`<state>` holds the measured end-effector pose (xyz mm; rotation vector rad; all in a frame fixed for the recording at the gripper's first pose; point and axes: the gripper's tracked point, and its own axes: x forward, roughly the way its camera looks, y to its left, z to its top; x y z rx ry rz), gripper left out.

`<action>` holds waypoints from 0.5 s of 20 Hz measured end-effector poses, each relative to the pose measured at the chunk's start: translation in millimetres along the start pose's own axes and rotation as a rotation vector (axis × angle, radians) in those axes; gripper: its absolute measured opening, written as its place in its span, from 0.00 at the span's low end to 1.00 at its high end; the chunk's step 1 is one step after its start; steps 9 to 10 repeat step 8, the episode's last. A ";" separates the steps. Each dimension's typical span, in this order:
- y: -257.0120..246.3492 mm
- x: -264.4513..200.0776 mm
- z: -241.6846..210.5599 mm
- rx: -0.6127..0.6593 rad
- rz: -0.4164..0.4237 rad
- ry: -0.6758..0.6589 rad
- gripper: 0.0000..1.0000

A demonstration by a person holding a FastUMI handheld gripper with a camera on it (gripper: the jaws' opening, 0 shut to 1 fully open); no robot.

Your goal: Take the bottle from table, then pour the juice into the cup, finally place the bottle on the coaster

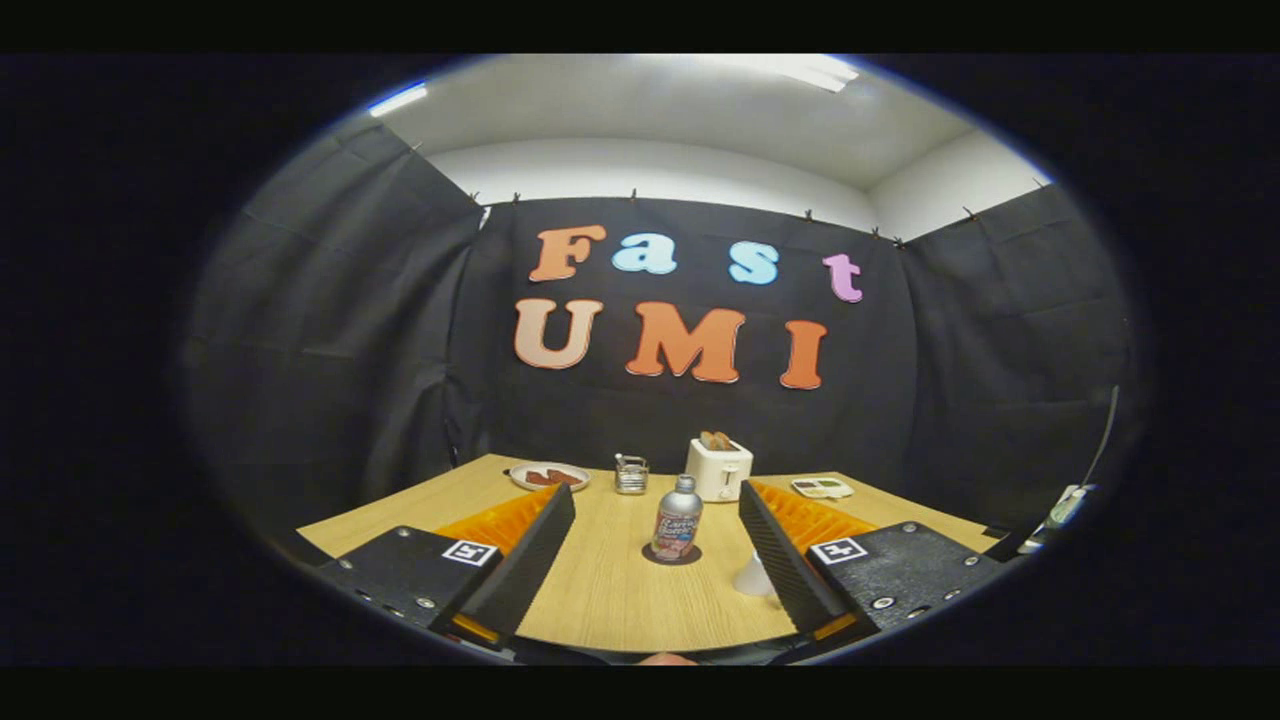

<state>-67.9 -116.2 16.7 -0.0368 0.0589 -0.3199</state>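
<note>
Jaws [655,570] stand wide apart, empty; bottle [677,518] upright on coaster [650,553] ahead, mid-tabletop. Cup [752,578] touches the right finger: a careless move could topple it.

Desk [610,590] pale wood-grain, matt. Bottle [678,518] glossy silver, paper-like label. Tongs [655,560] spread wide: fingers [520,570] black ribbed matt plastic. Toaster [718,468] smooth white plastic. Coaster [650,553] dark, matt.

bottle [677,518] upright on coaster [671,555] | fingers [530,560] spread, empty | cup [754,577] by right finger
</note>
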 end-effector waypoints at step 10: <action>-4.3 -5.9 12.0 0.034 0.012 -0.043 0.98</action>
